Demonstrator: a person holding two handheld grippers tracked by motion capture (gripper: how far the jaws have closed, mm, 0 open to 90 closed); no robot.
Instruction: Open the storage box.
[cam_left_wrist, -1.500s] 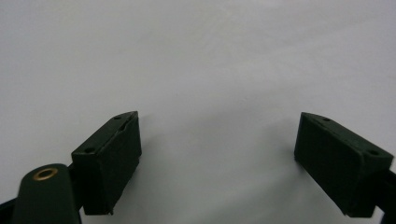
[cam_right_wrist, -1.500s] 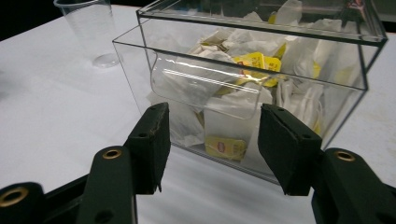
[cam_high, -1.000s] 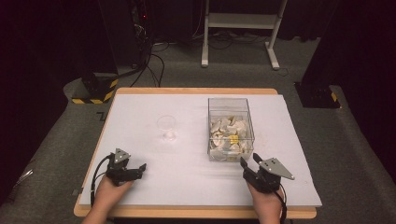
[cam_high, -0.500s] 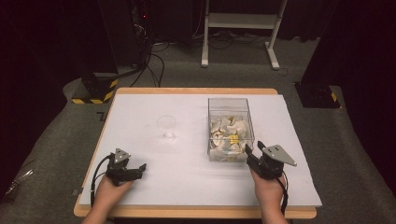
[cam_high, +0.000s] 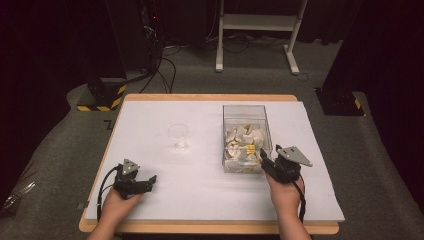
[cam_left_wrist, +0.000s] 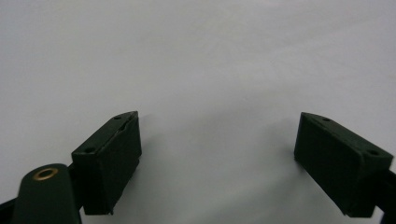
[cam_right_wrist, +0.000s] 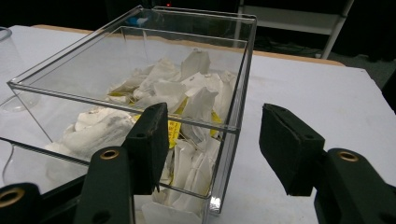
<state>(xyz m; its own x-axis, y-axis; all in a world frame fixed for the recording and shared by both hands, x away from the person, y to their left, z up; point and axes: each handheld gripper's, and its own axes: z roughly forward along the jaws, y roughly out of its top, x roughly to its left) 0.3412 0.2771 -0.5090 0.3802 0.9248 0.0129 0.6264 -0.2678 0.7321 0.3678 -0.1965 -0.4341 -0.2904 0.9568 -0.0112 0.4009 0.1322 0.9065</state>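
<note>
A clear plastic box (cam_high: 246, 137) (cam_right_wrist: 140, 88) stands right of the table's middle, filled with white tea bags (cam_high: 243, 145) (cam_right_wrist: 187, 100), some with yellow tags. My right gripper (cam_high: 267, 164) (cam_right_wrist: 215, 149) hovers open at the box's near right corner, its jaws either side of that corner edge. A clear glass cup (cam_high: 178, 136) (cam_right_wrist: 7, 51) stands upright left of the box. My left gripper (cam_high: 146, 182) (cam_left_wrist: 217, 158) rests open near the table's front left, over bare white surface, with nothing between its jaws.
The white table top (cam_high: 200, 190) has a wooden rim (cam_high: 210, 228). Beyond it lie grey carpet, cables (cam_high: 162, 70), a white stand's legs (cam_high: 255, 37) and a black post with yellow-black tape (cam_high: 102, 95).
My right gripper has moved forward and left, from the table's front right up to the box's near right corner. The left gripper has stayed put.
</note>
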